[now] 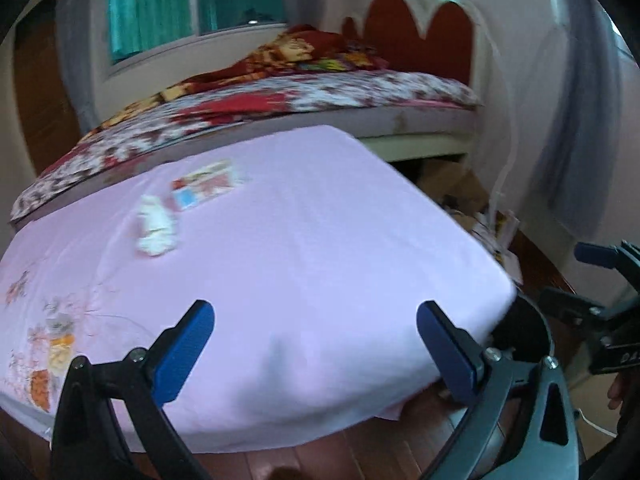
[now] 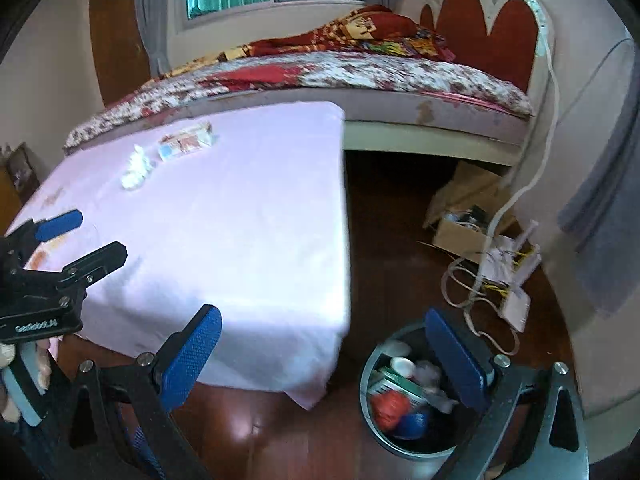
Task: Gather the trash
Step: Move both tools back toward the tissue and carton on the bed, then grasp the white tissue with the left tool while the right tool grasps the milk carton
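A crumpled white tissue and a flat printed carton lie on the pink-sheeted table, toward its far left. Both show in the right wrist view: the tissue, the carton. My left gripper is open and empty over the table's near edge. My right gripper is open and empty above the floor, right of the table corner. A round bin on the floor holds several pieces of trash, just under the right finger. The left gripper shows at the left of the right wrist view.
A bed with a floral cover and a red headboard stands behind the table. An open cardboard box, white cables and a white device lie on the dark wood floor at right. A grey curtain hangs at far right.
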Available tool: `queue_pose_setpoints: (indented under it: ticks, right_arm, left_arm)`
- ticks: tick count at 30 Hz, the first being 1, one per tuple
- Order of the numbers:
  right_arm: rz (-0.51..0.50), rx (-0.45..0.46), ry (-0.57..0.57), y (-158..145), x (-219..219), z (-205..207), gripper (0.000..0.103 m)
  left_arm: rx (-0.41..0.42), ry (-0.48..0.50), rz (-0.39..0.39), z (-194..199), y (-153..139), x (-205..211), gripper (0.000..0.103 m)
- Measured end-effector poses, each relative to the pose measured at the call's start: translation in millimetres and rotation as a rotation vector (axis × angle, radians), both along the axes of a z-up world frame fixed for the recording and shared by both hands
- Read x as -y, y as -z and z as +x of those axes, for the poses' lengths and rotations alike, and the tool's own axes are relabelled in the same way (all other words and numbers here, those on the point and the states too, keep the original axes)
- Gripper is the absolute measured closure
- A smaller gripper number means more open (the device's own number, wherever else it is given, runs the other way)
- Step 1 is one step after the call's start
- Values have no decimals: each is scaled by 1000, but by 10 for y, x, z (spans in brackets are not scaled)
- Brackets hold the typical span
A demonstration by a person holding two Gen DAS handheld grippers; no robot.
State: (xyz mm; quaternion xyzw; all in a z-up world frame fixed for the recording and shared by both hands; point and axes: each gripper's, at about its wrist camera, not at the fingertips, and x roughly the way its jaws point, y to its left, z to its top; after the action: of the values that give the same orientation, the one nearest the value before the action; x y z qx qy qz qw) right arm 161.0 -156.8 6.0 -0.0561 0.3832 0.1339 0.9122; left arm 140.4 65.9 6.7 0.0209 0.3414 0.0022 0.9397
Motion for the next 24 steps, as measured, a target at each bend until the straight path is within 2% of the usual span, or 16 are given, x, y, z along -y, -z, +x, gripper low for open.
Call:
queue_pose_setpoints:
  ticks: [9, 10, 14, 21, 24]
  right_arm:
    - [47, 39, -55, 1, -532, 298, 0]
    - [56, 35, -65, -2, -565, 336, 0]
    - [41, 40, -77, -58, -746, 518, 0]
    - [11, 58, -101, -68, -1110, 980, 0]
    - [4, 54, -117, -45, -1301, 1231, 0]
  left_arm:
    - [29, -142, 10, 360, -13, -783, 3]
    - [21, -161, -2, 421, 20, -885, 5]
    - [-5, -205, -78, 630, 157, -1213, 26]
    - [-35, -236, -144, 952, 302, -1470, 36]
    - [-57, -231, -160, 1126, 359, -1555, 45]
